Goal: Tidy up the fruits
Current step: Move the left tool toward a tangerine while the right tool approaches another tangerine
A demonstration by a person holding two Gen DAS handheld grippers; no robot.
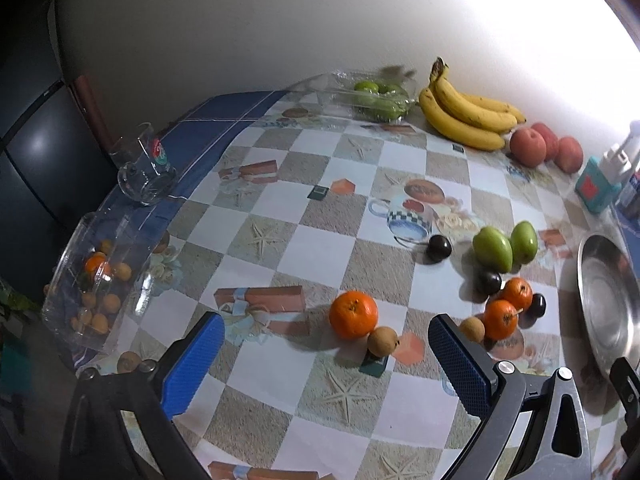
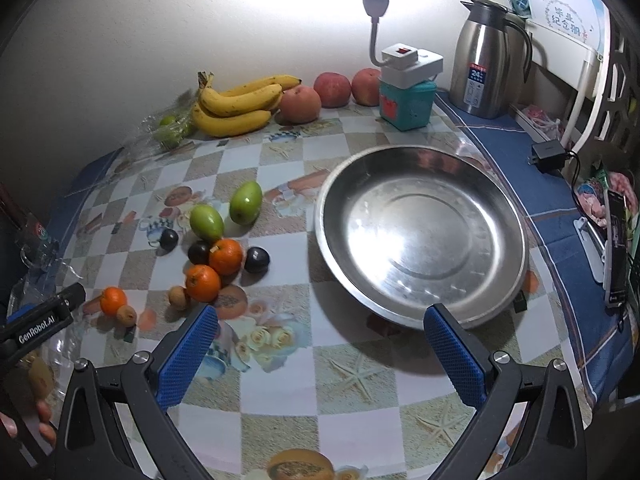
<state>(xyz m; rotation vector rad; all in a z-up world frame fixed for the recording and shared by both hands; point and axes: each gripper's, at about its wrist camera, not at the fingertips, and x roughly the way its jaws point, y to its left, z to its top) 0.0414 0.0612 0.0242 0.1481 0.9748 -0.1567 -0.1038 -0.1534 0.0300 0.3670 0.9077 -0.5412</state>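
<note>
left gripper (image 1: 326, 354): two blue pads with fine dotted texture, on black curved linkage arms. silver round screws at the pivots. right gripper (image 2: 322, 346): same build, blue textured pads, black arms with triangular cut-outs, silver screws. left gripper's black body reads "genrobot.ai" in white, seen left of the right gripper.

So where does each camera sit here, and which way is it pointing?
Left wrist: rides the left tongs, looking across the table at a lone orange, bananas and a clear box; blue pads, open.
Right wrist: rides the right tongs, facing the steel plate and thermos; open pads, a hand at left.
Shared: bananas, green fruits, plate.
</note>
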